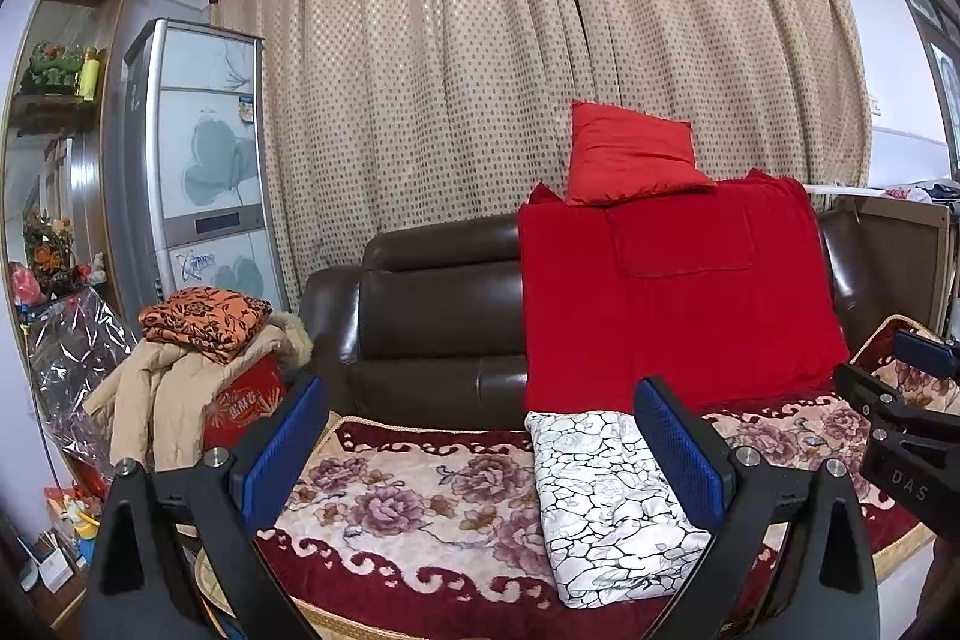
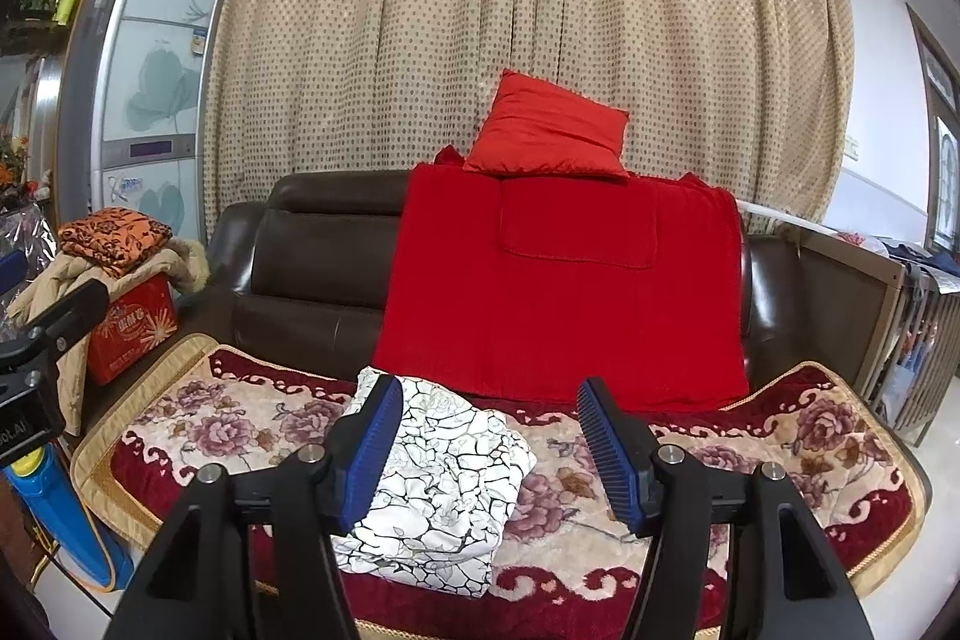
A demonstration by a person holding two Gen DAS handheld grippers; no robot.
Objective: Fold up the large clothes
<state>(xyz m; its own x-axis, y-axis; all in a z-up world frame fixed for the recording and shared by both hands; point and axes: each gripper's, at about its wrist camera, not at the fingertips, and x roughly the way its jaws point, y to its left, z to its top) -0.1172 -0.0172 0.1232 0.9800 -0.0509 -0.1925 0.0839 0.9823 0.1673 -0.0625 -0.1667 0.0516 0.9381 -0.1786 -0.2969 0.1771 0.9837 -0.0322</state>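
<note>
A folded white garment with a black crackle pattern (image 1: 606, 502) (image 2: 444, 484) lies on the flowered seat cover (image 1: 396, 508) (image 2: 750, 454) of a brown sofa. My left gripper (image 1: 480, 436) hovers above the seat with its blue pads wide apart and nothing between them; the garment lies below, toward its right finger. My right gripper (image 2: 489, 436) stands open over the garment's right half, its pads clear of the cloth. In the left wrist view the right gripper's black body (image 1: 900, 424) shows at the right edge.
A red blanket (image 1: 672, 292) (image 2: 558, 292) hangs over the sofa back with a red cushion (image 1: 630, 154) (image 2: 549, 130) on top. At the left, a red box carries a beige coat and a folded orange cloth (image 1: 204, 319) (image 2: 114, 235). A standing air conditioner (image 1: 198, 160) and a curtain stand behind.
</note>
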